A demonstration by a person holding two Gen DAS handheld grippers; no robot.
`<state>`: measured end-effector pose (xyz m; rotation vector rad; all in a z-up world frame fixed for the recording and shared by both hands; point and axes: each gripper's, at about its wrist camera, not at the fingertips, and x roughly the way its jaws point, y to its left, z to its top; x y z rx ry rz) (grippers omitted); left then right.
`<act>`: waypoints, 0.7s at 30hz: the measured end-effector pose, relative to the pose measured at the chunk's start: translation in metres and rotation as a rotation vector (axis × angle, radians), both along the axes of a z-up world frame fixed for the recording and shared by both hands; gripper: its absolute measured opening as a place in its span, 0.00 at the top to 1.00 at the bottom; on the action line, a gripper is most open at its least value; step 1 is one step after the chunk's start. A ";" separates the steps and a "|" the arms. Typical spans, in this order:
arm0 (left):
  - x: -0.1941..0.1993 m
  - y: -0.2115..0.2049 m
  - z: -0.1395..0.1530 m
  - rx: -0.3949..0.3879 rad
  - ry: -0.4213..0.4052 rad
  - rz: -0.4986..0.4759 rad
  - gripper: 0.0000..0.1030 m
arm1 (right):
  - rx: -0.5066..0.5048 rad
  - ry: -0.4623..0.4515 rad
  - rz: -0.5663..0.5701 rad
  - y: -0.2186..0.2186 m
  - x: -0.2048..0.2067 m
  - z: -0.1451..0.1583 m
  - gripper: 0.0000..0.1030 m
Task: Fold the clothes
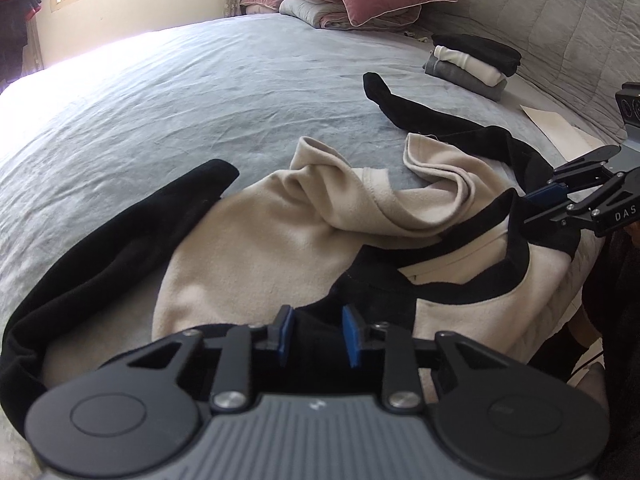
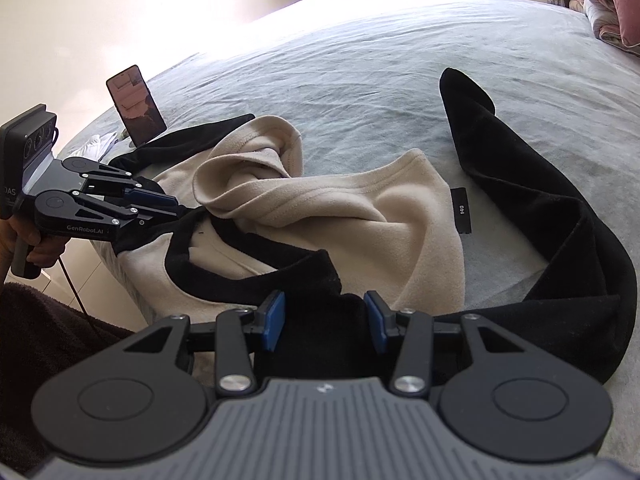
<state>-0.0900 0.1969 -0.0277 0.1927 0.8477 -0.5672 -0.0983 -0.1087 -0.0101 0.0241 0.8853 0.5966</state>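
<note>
My left gripper (image 1: 318,334): jaws narrow, pinching the shirt's (image 1: 256,248) black shoulder | My right gripper (image 2: 326,326): jaws part-open, black shoulder between them, grip unclear | Shirt: crumpled on bed (image 1: 160,92).

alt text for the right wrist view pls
A crumpled beige top with black sleeves and black neckline lies on a bed with a grey-blue sheet. The right gripper has black shoulder fabric between its blue pads, and the left gripper reaches the opposite shoulder. A phone stands propped at the bed's left edge.
</note>
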 end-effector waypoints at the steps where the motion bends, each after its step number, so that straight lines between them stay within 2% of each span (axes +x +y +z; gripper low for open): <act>1: 0.001 0.001 0.000 0.005 -0.009 0.002 0.68 | 0.001 -0.001 0.001 0.000 0.000 0.000 0.57; 3: 0.003 0.003 -0.001 0.028 -0.019 0.020 0.53 | 0.000 -0.003 0.003 -0.001 -0.001 0.001 0.57; 7: 0.009 0.007 -0.004 0.003 0.036 0.044 0.52 | 0.010 -0.001 0.002 -0.004 -0.003 0.000 0.58; 9: 0.008 0.007 -0.003 -0.009 0.054 0.057 0.57 | 0.011 -0.003 0.000 -0.005 -0.004 -0.001 0.60; 10: 0.007 0.005 -0.001 -0.016 0.063 0.066 0.65 | 0.012 -0.007 -0.002 -0.005 -0.005 -0.001 0.62; 12: 0.006 0.003 0.001 -0.030 0.080 0.084 0.76 | 0.015 -0.013 -0.008 -0.004 -0.007 -0.001 0.65; 15: -0.001 -0.007 0.007 0.009 0.053 0.120 0.92 | 0.024 -0.048 -0.029 -0.006 -0.010 0.003 0.82; 16: -0.004 -0.009 0.010 0.018 0.035 0.130 0.95 | 0.029 -0.061 -0.037 -0.008 -0.011 0.004 0.89; 18: -0.013 -0.010 0.019 0.017 -0.014 0.153 0.96 | 0.057 -0.085 -0.057 -0.013 -0.012 0.010 0.95; 21: -0.023 -0.007 0.037 -0.043 -0.086 0.200 0.96 | 0.091 -0.132 -0.070 -0.019 -0.015 0.022 0.97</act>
